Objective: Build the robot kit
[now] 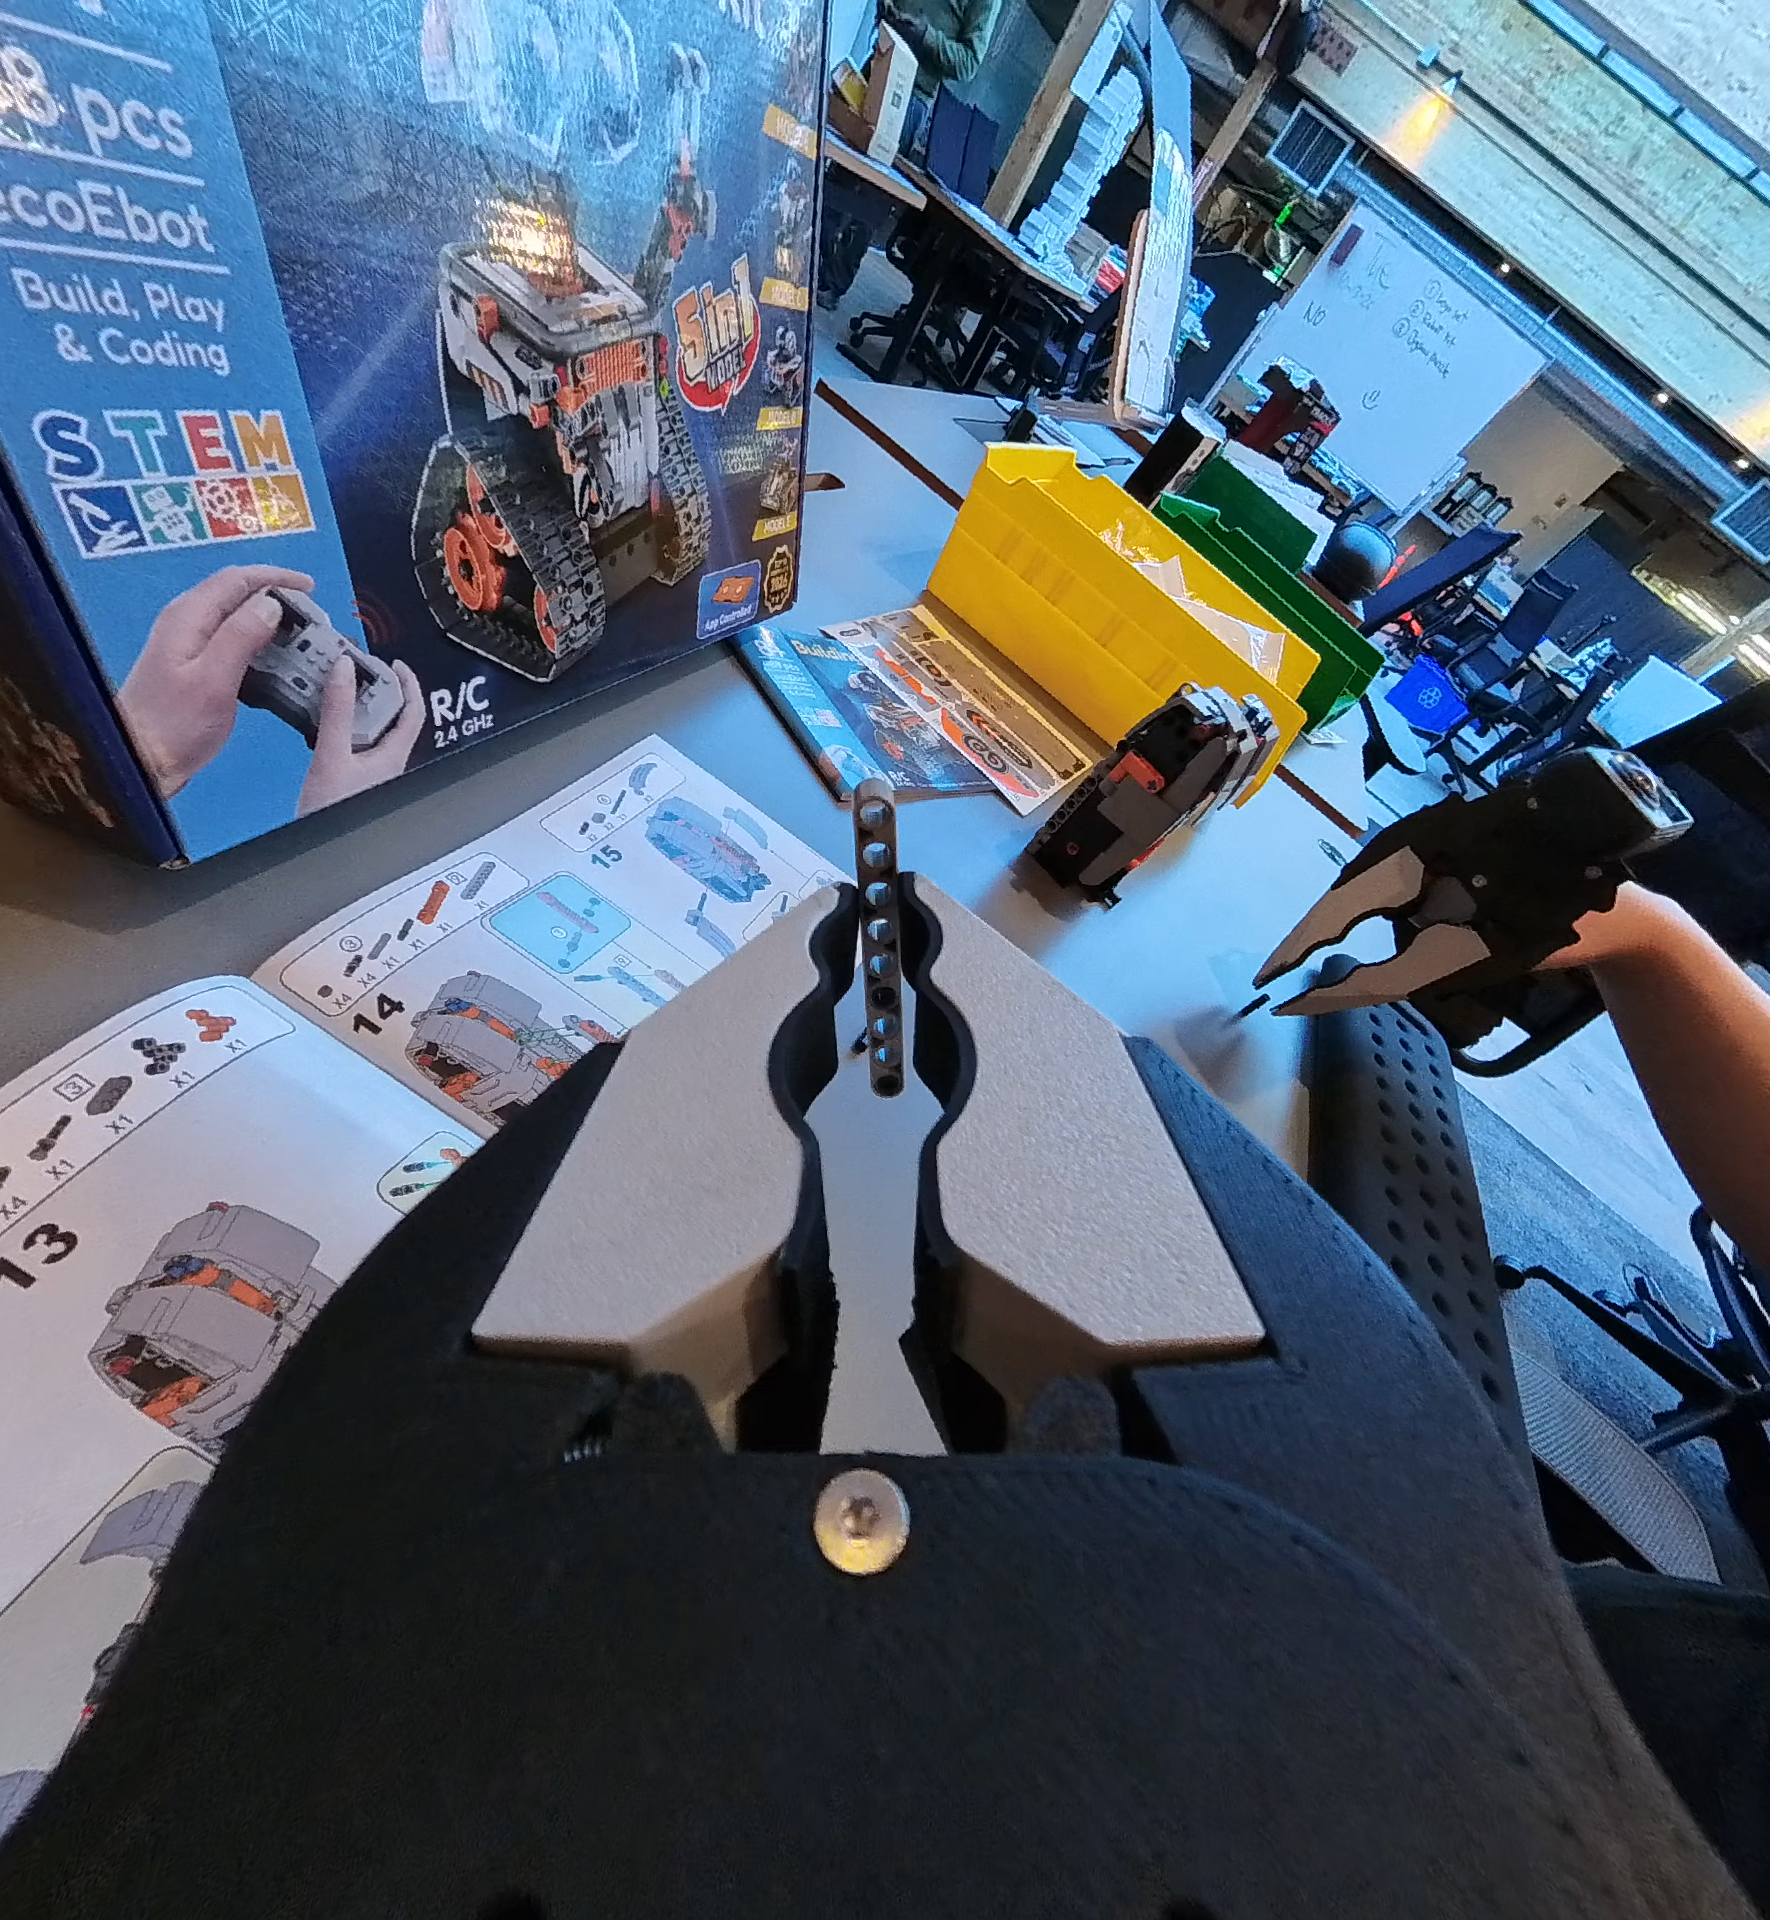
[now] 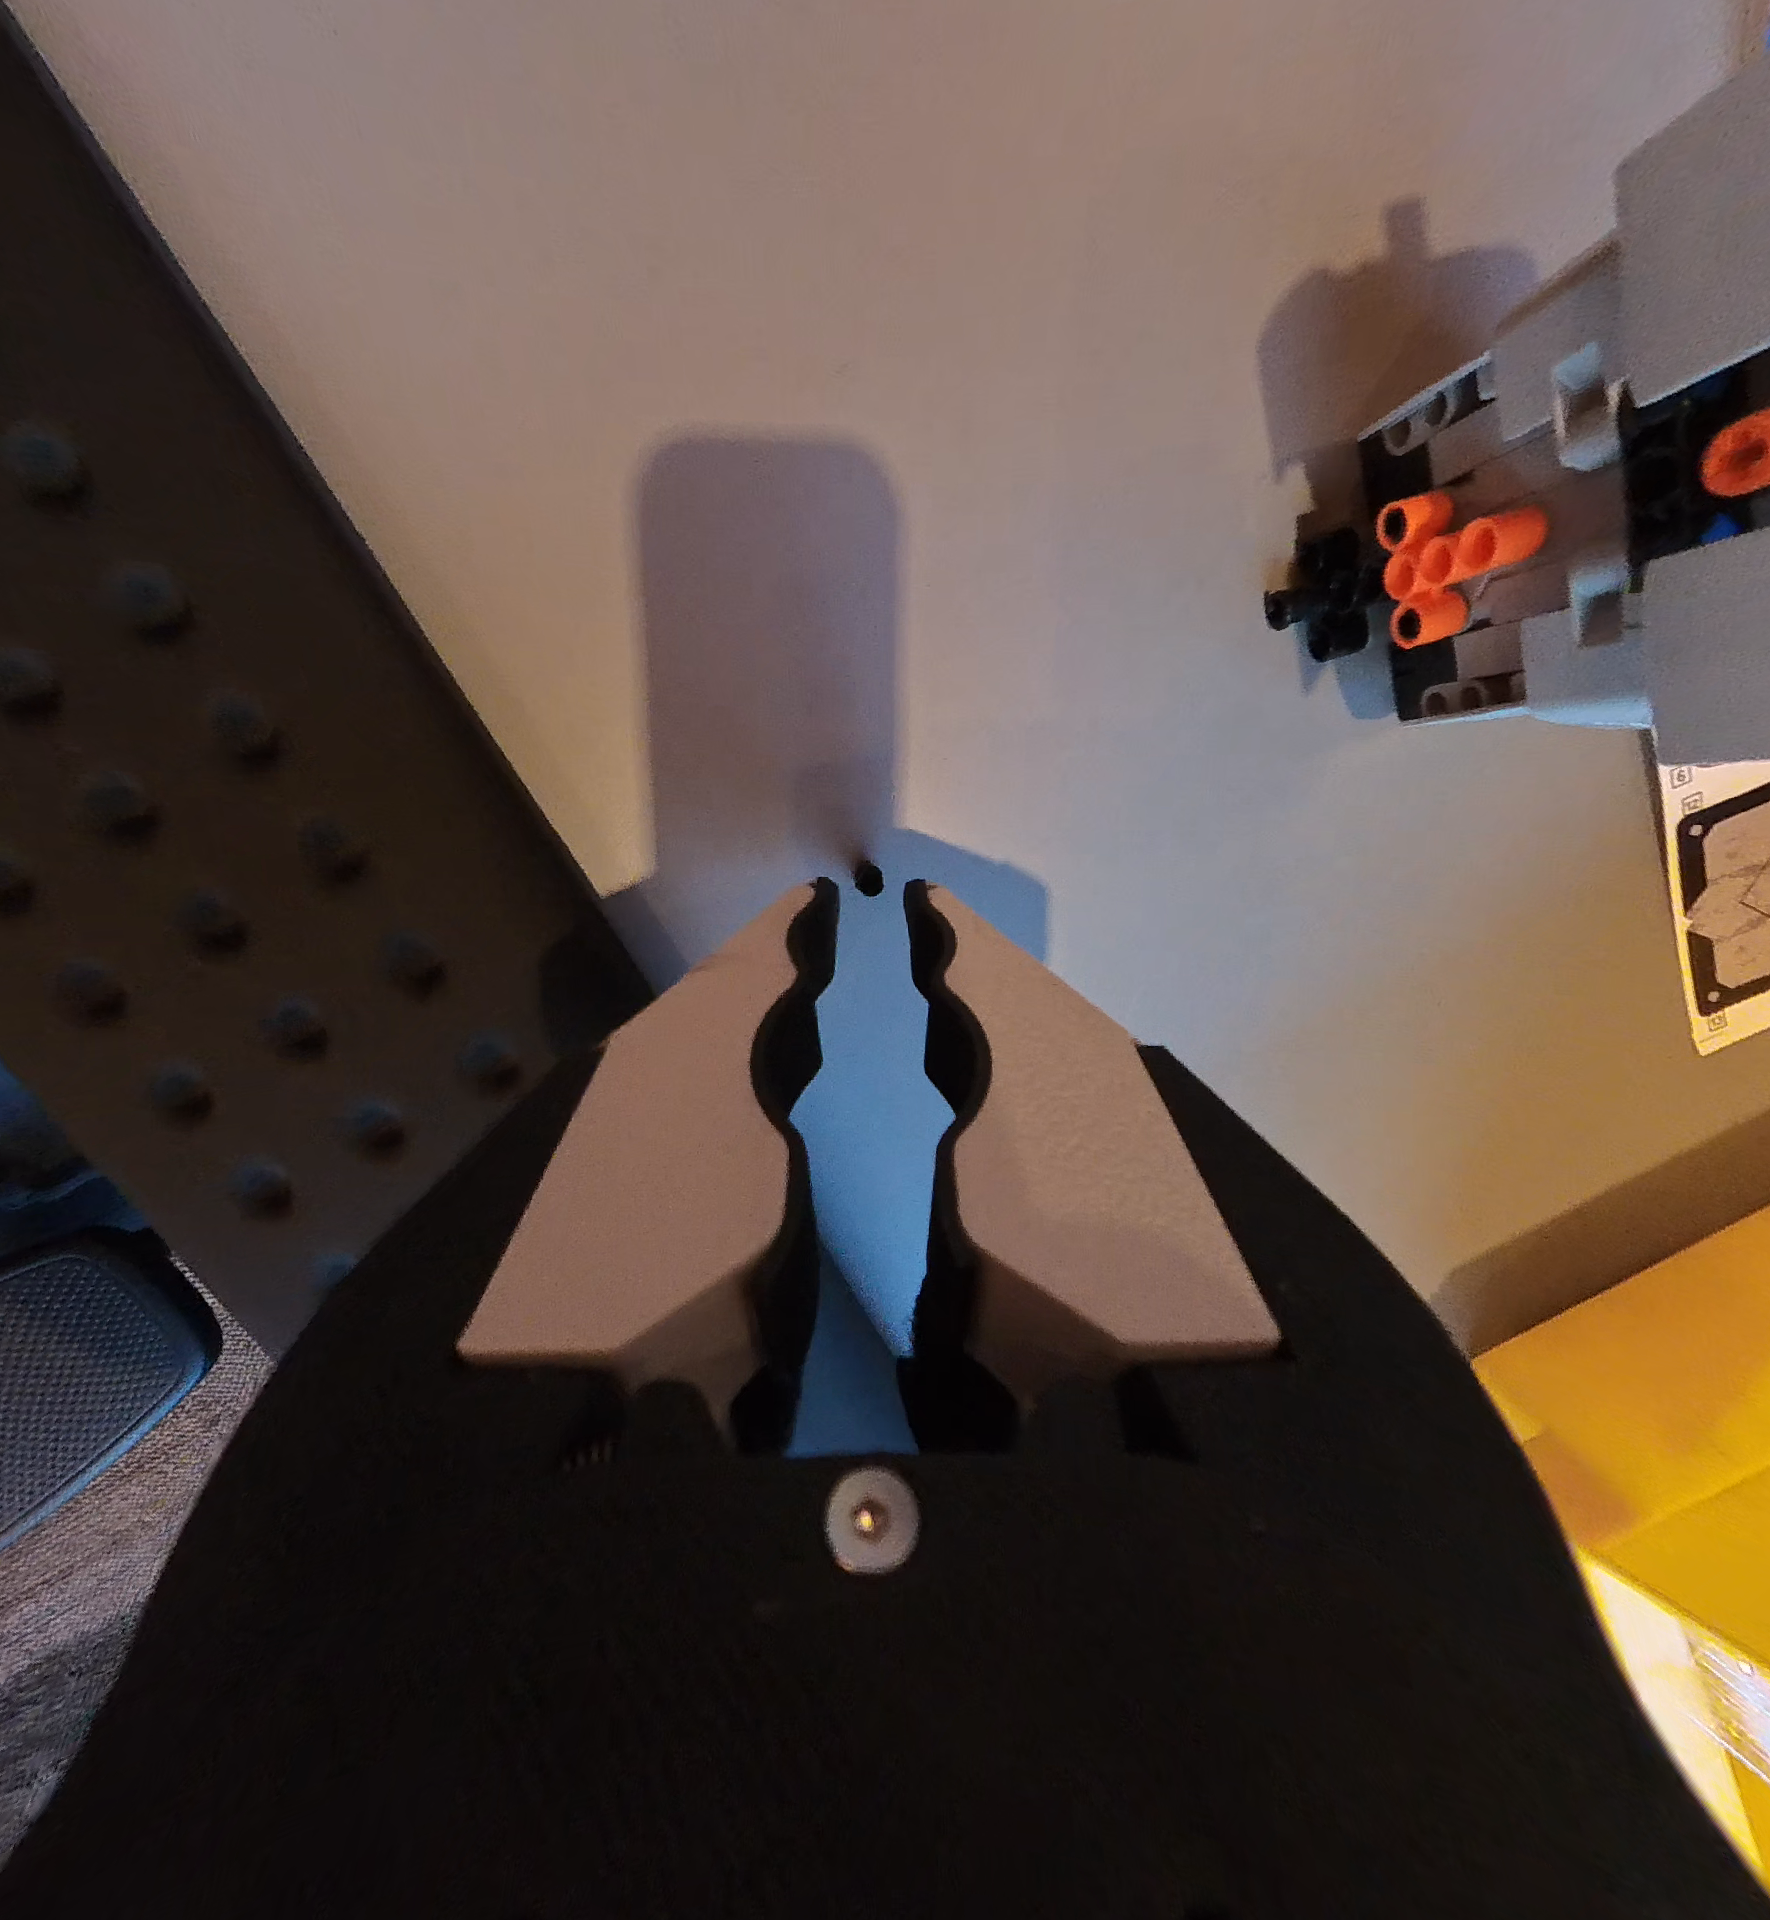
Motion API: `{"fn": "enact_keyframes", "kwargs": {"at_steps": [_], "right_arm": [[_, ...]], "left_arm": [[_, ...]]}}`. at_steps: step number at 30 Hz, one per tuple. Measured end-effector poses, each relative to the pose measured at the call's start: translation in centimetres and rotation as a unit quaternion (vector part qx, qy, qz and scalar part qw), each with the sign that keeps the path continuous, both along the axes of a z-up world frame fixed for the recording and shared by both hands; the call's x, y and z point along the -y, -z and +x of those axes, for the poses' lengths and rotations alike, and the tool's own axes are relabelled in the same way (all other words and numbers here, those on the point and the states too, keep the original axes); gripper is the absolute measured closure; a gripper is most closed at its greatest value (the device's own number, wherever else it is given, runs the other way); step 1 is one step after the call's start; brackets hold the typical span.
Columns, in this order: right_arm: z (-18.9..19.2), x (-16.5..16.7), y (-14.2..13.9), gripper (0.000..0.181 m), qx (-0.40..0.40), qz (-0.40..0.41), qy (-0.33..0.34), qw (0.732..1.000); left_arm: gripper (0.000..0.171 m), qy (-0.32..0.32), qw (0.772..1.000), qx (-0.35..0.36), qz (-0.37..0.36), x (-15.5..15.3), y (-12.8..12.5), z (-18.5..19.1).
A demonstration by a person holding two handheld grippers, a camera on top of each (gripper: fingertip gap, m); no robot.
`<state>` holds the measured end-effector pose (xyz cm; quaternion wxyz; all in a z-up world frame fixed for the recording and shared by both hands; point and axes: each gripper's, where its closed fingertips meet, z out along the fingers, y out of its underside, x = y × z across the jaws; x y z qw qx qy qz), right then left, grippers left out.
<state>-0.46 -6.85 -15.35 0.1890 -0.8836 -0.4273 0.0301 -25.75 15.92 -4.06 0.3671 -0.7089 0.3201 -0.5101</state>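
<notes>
The grey holed beam stood upright, clamped between the tips of the left gripper, lifted clear of the table above the open instruction booklet. Over on the other side, the right gripper hung tip-down with its jaws parted, nothing between them, and a tiny black pin lay on the tabletop right at its tips; whether the tips touched it I could not tell. In the left wrist view that same gripper sat low over the table, a bare forearm behind it. Just beyond, the partly built grey, black and orange model lay on its side near a sticker sheet and a second booklet. Further out came the yellow bin, a green bin behind it, and the big blue kit box standing at the left. A perforated chair back crowded the table edge.
</notes>
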Motion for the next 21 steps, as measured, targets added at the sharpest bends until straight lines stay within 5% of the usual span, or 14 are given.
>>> {"fn": "enact_keyframes", "kwargs": {"at_steps": [21], "right_arm": [[-0.20, -0.07, 0.37, 0.174, 0.003, -0.010, -0.013, 1.000]], "left_arm": [[0.168, 0.004, 1.000, -0.003, -0.007, 0.07, 0.27, 0.15]]}}
